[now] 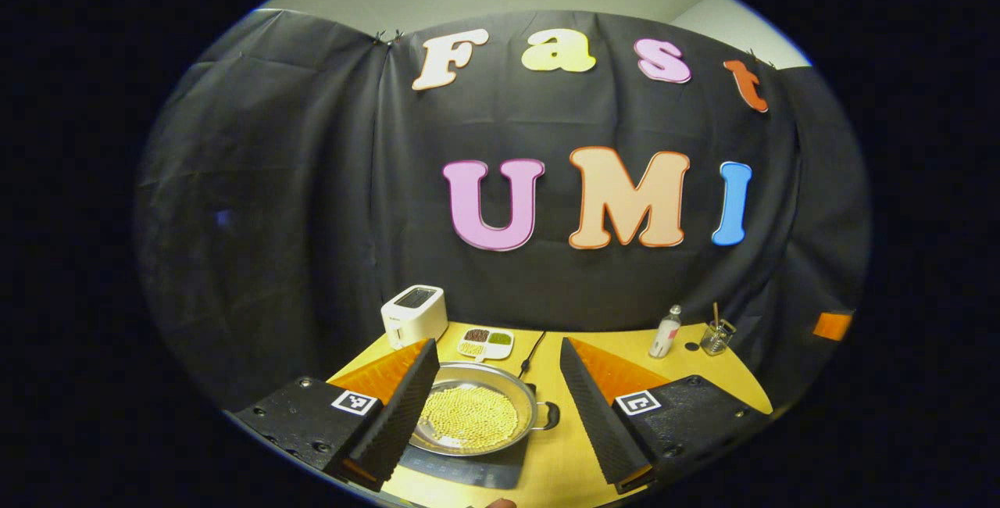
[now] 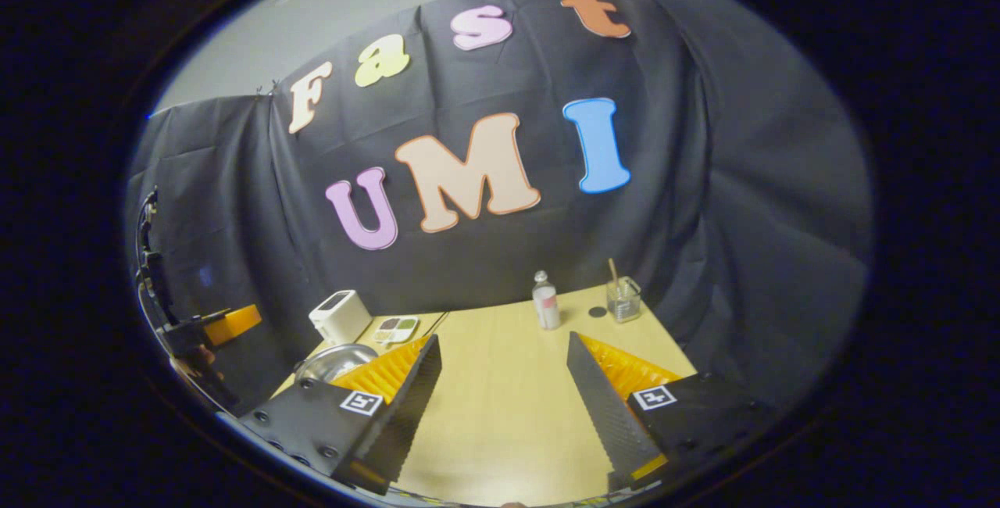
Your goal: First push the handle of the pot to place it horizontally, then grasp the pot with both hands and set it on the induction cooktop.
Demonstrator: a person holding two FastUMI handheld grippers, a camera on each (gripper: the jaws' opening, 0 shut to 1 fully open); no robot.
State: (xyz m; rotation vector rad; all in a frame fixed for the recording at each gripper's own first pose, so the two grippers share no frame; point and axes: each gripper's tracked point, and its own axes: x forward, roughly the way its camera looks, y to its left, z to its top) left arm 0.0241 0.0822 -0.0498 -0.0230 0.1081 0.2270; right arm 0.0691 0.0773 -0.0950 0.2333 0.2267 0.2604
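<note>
yellow tabletop (image 2: 500, 383) under both tools. left gripper (image 1: 492, 422) has jaws spread, holding nothing, above the pot (image 1: 473, 414) of pale beans, which sits on the dark cooktop (image 1: 469, 467), handle (image 1: 547, 414) sideways. right gripper (image 2: 504, 414), also spread and empty, is right of the pot. task looks essentially done.

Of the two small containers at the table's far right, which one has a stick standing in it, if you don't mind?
The clear glass jar, right of the capped bottle, holds the stick.
</note>
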